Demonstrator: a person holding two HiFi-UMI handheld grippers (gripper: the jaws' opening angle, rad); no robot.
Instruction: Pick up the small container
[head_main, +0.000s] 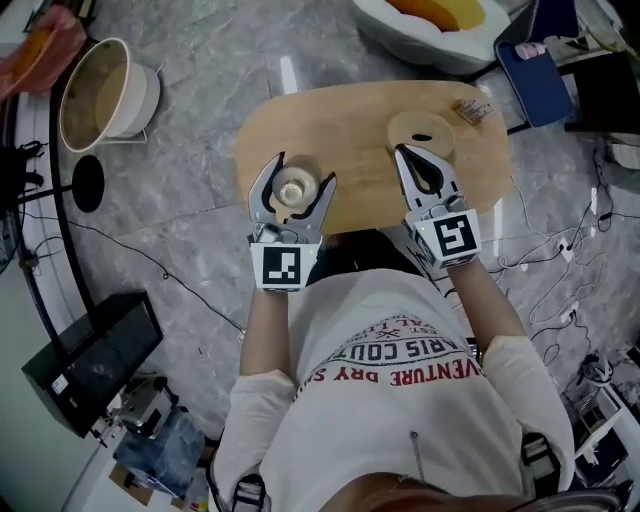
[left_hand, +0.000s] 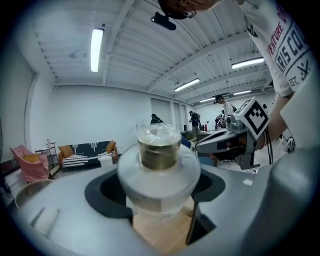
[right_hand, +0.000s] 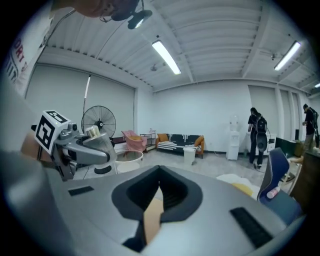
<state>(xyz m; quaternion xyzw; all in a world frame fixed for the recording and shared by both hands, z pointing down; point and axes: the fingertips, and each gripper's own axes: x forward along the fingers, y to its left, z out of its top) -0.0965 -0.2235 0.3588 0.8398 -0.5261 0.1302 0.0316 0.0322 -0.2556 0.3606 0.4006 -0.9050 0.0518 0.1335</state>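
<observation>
Left gripper (head_main: 300, 172) fingers spread wide, clamped on small container (head_main: 293, 188), right gripper (head_main: 402, 152) fingers closed together, empty, forearms (head_main: 262, 330) stretched forward

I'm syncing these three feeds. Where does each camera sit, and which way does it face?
Head view: on the person's head, looking steeply down at the wooden table; shirt, forearms, left gripper and right gripper show.
Left gripper view: on the left gripper, looking roughly level along its jaws, closed on the small container.
Right gripper view: on the right gripper, along its shut, empty jaws, toward the sofa.
Shared: each gripper view shows the other gripper.
</observation>
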